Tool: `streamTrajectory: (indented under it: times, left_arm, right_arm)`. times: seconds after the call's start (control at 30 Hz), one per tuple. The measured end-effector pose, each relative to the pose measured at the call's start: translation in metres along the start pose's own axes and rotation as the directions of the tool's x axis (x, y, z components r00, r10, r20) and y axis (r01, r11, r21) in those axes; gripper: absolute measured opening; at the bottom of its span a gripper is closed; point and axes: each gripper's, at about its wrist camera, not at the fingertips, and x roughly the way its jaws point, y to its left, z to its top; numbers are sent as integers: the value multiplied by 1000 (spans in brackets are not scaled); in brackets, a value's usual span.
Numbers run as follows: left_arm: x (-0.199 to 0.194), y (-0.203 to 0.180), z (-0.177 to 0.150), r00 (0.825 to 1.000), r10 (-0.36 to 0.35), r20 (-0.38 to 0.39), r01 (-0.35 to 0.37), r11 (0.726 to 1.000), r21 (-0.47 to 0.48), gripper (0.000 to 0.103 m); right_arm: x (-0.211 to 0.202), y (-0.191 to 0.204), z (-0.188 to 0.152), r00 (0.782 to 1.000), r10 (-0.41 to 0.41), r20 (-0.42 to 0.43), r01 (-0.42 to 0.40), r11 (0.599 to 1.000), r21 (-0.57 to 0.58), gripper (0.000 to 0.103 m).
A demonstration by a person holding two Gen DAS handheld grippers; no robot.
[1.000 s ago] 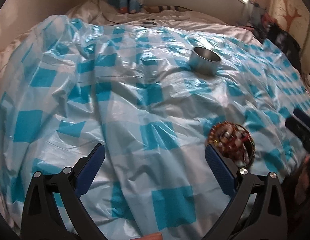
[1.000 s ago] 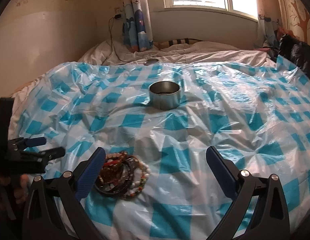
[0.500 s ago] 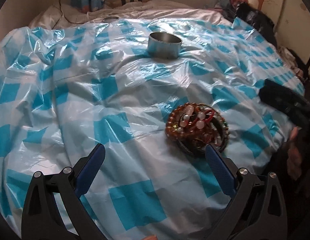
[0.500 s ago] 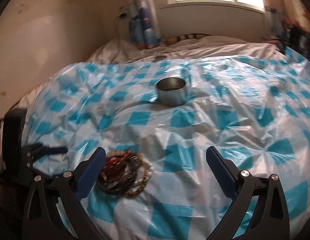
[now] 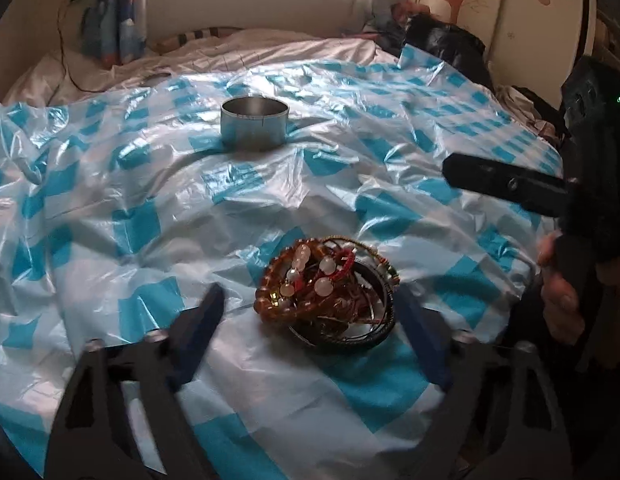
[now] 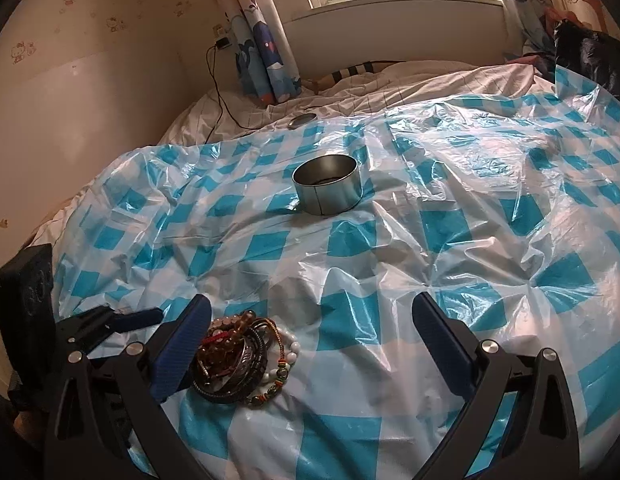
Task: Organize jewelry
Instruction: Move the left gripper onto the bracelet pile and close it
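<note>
- The left hand-held gripper (image 5: 310,320) has just been narrowing its jaws, which stand apart either side of the pile of bracelets (image 5: 328,294); no pad touches it.
- The right hand-held gripper (image 6: 312,334) is spread wide and empty, the pile just inside its left finger.
- The bracelets lie near the close edge of the checked plastic sheet (image 6: 450,220) on the bed.
- Bare sheet runs to the metal tin (image 6: 326,189), well beyond.
</note>
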Motion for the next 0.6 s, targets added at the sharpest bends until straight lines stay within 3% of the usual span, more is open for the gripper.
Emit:
streamTrajectory:
  times: [0.07, 0.2, 0.37, 0.6]
  left_arm:
    - [2, -1, 0, 999, -38, 1, 38, 999, 9, 67]
    - [6, -4, 1, 1000, -23, 8, 22, 1000, 19, 66]
    - [4, 2, 7, 998, -33, 48, 35, 999, -28, 66]
    - [10, 16, 14, 993, -104, 63, 112, 983, -145, 66]
  right_arm:
    - [0, 0, 0, 1000, 4, 0, -4, 1000, 3, 97]
    - [2, -3, 1, 1000, 7, -4, -7, 1000, 16, 97]
    - [4, -5, 1, 1000, 8, -5, -7, 1000, 23, 97]
    - [4, -5, 2, 1000, 8, -6, -8, 1000, 22, 97]
